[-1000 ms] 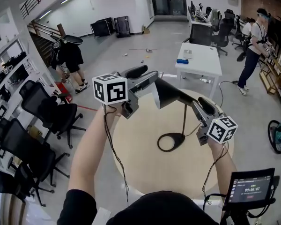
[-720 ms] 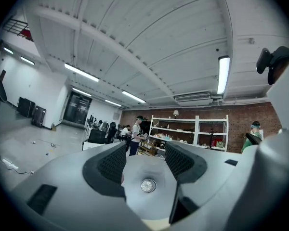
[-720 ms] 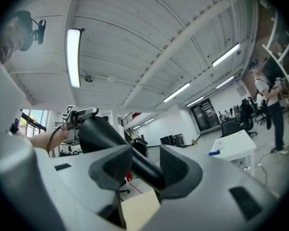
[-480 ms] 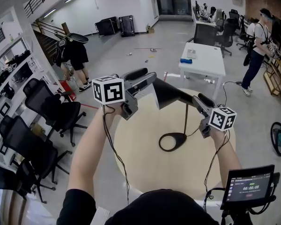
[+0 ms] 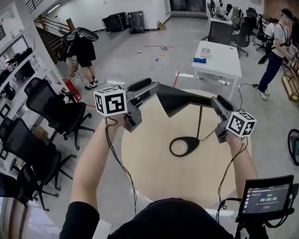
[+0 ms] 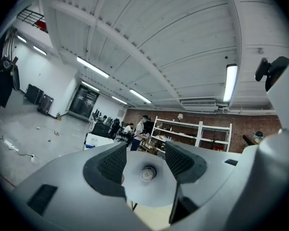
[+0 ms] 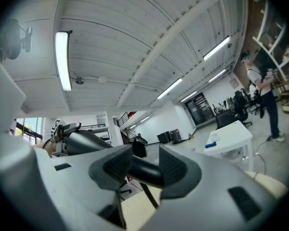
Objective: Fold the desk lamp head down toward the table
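Head view: round office table (image 5: 154,176); left tongs (image 5: 152,89) clamp lamp head (image 5: 177,101); right tongs (image 5: 215,102) clamp lamp arm (image 5: 201,101).

Lamp base (image 5: 184,146) on table (image 5: 149,178) centre; lamp head (image 5: 175,100) above, left of stem (image 5: 198,124).

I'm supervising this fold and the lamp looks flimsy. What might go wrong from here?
The left tool straddles only the rim of the lamp head; it may slip out as the head swings down.
The right tool clamps the smooth round lamp arm, which might twist in its grip.
The thin stem and ring base look light; uneven force might tip the lamp on the table.
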Motion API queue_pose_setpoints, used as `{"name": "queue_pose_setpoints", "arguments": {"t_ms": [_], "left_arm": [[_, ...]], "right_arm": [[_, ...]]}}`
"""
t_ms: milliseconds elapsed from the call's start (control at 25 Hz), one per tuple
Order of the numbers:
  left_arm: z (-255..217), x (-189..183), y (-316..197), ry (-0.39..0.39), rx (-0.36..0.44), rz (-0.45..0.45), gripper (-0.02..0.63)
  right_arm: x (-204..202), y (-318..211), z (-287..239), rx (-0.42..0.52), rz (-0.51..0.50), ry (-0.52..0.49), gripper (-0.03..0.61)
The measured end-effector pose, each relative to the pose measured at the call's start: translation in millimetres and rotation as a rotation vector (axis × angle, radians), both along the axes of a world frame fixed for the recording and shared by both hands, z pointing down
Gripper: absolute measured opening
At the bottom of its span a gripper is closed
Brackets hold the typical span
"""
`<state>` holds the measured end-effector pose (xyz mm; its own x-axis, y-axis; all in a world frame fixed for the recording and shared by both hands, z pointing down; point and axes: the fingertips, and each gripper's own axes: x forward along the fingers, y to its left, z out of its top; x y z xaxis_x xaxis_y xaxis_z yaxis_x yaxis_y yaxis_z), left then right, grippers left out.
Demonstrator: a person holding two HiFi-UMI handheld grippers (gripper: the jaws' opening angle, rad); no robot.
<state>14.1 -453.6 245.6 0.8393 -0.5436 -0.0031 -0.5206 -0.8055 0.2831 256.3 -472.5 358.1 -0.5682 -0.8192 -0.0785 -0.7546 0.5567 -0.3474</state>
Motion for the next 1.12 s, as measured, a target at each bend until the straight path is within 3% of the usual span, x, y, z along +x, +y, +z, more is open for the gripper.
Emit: {"name": "queue_pose_setpoints", "arguments": {"t_ms": [240, 480, 960, 1120], "left_arm": [[18, -16, 3, 0.025, -0.031, -0.023, 0.256], [46, -24, 2, 0.049, -0.087, -0.033, 0.256], [91, -33, 6, -0.058, -0.12, -0.077, 0.256], [110, -34, 6, -0.054, -0.162, -0.083, 0.256]], "right_arm": [[-1, -1, 4, -0.018, 0.027, 0.036, 0.164], [5, 1, 2, 0.021, 0.053, 0.109, 0.164], [9, 4, -3, 0.044, 0.068, 0.169, 0.164], [12, 3, -7, 0.046, 0.076, 0.171, 0.164]]}}
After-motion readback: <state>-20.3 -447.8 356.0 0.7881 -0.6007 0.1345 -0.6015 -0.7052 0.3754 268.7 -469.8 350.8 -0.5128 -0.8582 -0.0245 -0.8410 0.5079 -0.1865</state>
